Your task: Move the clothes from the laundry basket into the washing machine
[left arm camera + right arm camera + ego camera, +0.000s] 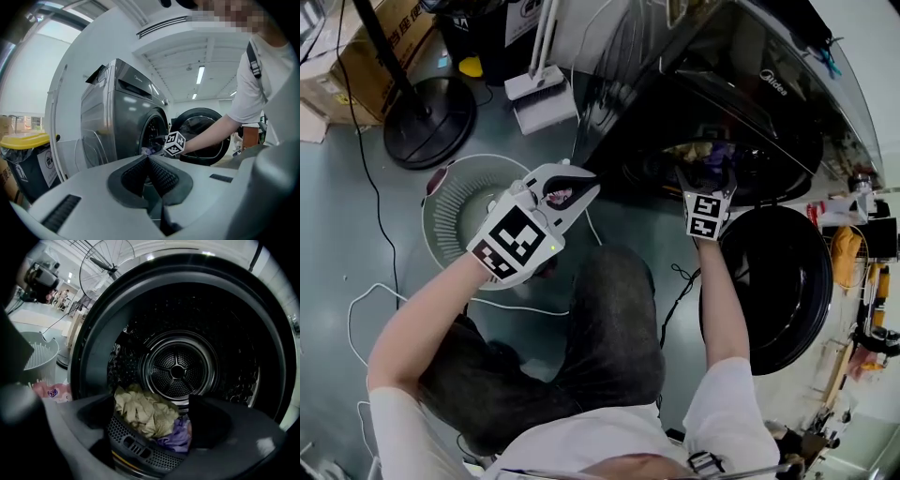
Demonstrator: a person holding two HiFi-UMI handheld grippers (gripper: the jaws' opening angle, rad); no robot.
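Two garments, a beige cloth [140, 411] and a purple cloth [179, 437] touching its right side, lie heaped at the front edge of the drum [178, 369]. They sit just behind the lower lip of the washing machine [759, 94] opening. The right gripper [706, 173] is held at that opening, its jaws spread wide and pinching nothing; the heap shows beyond the gap. The round door [778, 281] hangs open beside the person's right arm. The left gripper [586, 186] hangs above the right edge of the laundry basket [450, 220], its jaws clenched tip to tip with nothing between them. The basket stands on the floor [347, 216], close to the machine's front. A pink piece [51, 392] shows by the basket's wall; whether it lies inside I cannot tell.
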